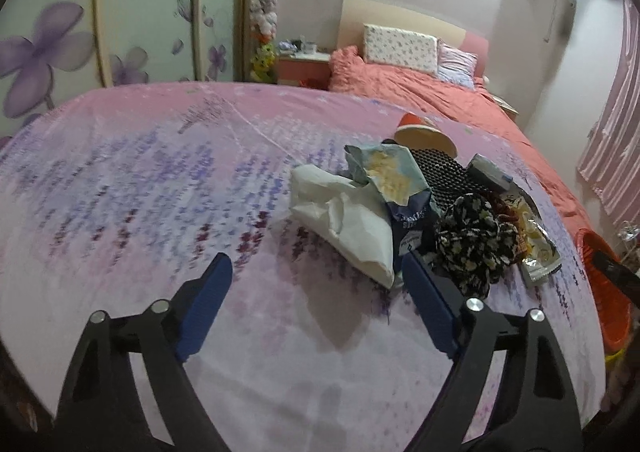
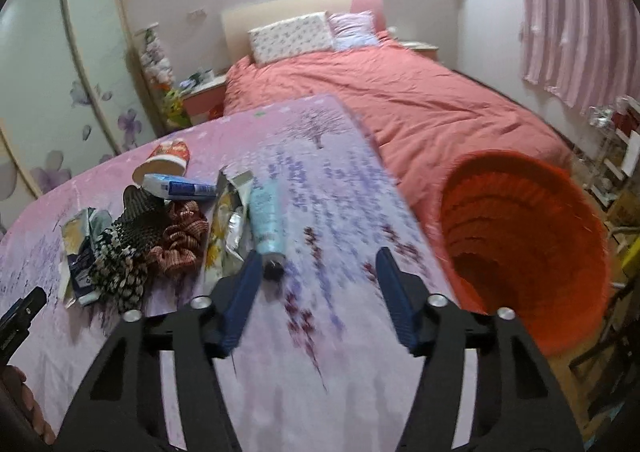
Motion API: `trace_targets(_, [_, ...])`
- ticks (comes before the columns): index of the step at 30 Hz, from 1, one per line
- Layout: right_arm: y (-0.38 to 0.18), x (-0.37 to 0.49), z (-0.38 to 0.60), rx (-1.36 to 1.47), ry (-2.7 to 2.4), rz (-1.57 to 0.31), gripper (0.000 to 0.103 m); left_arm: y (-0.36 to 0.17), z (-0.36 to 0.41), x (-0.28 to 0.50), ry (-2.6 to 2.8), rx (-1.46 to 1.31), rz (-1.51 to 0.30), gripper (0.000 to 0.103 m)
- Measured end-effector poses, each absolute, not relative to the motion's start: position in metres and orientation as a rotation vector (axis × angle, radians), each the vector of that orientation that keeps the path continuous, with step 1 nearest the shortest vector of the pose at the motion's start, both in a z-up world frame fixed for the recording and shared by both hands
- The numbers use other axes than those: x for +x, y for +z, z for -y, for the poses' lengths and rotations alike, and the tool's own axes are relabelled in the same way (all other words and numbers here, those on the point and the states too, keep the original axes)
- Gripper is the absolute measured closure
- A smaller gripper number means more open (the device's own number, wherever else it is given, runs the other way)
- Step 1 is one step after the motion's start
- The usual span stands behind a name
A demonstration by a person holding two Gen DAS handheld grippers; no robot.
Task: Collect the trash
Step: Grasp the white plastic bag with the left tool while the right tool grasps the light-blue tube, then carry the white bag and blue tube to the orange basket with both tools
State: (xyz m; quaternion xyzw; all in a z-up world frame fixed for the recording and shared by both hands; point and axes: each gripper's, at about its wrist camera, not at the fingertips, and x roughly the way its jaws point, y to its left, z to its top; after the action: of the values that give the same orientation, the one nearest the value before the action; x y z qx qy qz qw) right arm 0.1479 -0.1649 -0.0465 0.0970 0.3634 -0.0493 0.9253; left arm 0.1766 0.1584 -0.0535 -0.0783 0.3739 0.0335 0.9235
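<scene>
Trash heap: lies on the counter point(image 2: 352, 180), which is covered in a pink and lavender printed cloth. It sits toward the far left in the right wrist view.
- Blue tube point(image 2: 267, 222): rightmost piece of the heap. Long axis runs near-to-far; dark cap point(image 2: 274, 269) points toward the camera, crimped end away.
- Silver snack wrapper point(image 2: 226, 230): just left of the tube, touching it.
- White crumpled paper point(image 1: 344, 218): nearest the left gripper, with a blue chip bag point(image 1: 404, 192) overlapping it.
- Paper cup point(image 2: 166, 162): on its side, at the far edge of the heap.
- Two fabric scrunchies, dark floral point(image 1: 472, 238) and red point(image 2: 182, 240): amid the heap; probably not trash.

Orange bin point(image 2: 528, 236): off the counter's right edge, mouth tilted toward the camera.

Right gripper point(image 2: 316, 276): fingers parted, empty; the left fingertip is just beside the tube cap.
Left gripper point(image 1: 316, 276): fingers wide, empty, close to the paper.

Step, as judged: approach, nothing yet collected. Next, the right gripper should shift left to straddle the tube across its long axis and close.
</scene>
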Motion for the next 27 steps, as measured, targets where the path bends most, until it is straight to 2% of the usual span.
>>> trace_targets(4, [-0.063, 0.179, 0.157, 0.201, -0.024, -0.83, 0.058, -0.063, -0.161, 0.194, 0.035, -0.202, -0.809, 0.026])
trace_targets(15, [-0.08, 0.207, 0.144, 0.181, -0.005, -0.9, 0.065, -0.077, -0.153, 0.224, -0.018, -0.194, -0.851, 0.04])
trace_targets(18, [-0.08, 0.209, 0.142, 0.167, -0.019, -0.889, 0.065, -0.084, -0.154, 0.234, -0.035, -0.223, -0.882, 0.048])
trace_targets(19, [-0.08, 0.209, 0.142, 0.165, -0.021, -0.886, 0.065, -0.086, -0.154, 0.236, -0.035, -0.231, -0.892, 0.054])
trace_targets(20, [-0.081, 0.212, 0.144, 0.162, -0.023, -0.885, 0.066, -0.089, -0.156, 0.238, -0.034, -0.241, -0.901, 0.062])
trace_targets(22, [-0.082, 0.212, 0.144, 0.152, -0.029, -0.879, 0.072, -0.088, -0.16, 0.239, -0.021, -0.239, -0.899, 0.068])
trace_targets(25, [-0.082, 0.21, 0.151, 0.17, -0.021, -0.876, 0.074, -0.088, -0.173, 0.239, -0.003, -0.243, -0.901, 0.068])
trace_targets(27, [-0.082, 0.213, 0.152, 0.175, -0.019, -0.875, 0.073, -0.088, -0.179, 0.24, 0.025, -0.235, -0.901, 0.064])
